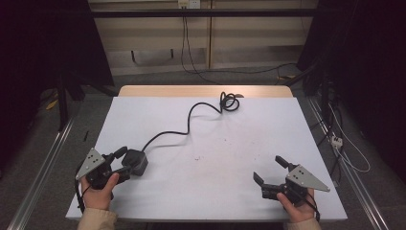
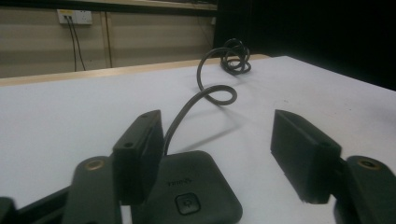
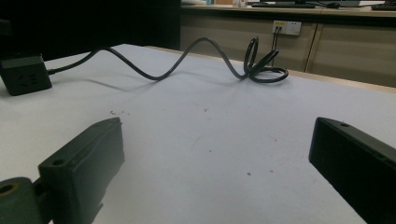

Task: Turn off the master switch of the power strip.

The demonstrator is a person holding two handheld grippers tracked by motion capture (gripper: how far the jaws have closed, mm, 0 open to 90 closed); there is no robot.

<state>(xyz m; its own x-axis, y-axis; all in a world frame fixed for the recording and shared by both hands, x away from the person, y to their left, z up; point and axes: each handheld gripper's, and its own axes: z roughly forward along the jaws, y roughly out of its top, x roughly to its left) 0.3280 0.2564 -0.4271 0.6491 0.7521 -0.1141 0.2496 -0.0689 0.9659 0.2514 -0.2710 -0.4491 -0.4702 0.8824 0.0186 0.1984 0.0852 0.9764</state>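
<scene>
My left gripper (image 1: 125, 160) sits at the near left of the table (image 1: 210, 191), its jaws partly open and set either side of the black power block (image 1: 136, 162). In the left gripper view one jaw stands hard against the block's (image 2: 187, 191) edge, just where the cable leaves it; the other jaw stands apart from it, with bare table showing between. Whether the near jaw actually presses on the block I cannot tell. The block lies flat on the white surface and is not clamped.

From the block, the black cable (image 1: 189, 122) runs away across the table in loose bends, partly lifted off the surface, and ends in a small coil (image 1: 229, 102) near the far edge. Nothing lies across the cable's run.

My right gripper (image 1: 270, 168) rests at the near right of the table, well apart from the block. Its jaws stand wide open with nothing between them, only the marked white tabletop. In the right gripper view the block (image 3: 25, 74) appears far off at the left, with the cable (image 3: 163, 70) looping away from it to the coil (image 3: 264, 65).

Beyond the table, a wall socket (image 2: 74, 17) with two leads plugged in is mounted on the back wall.
</scene>
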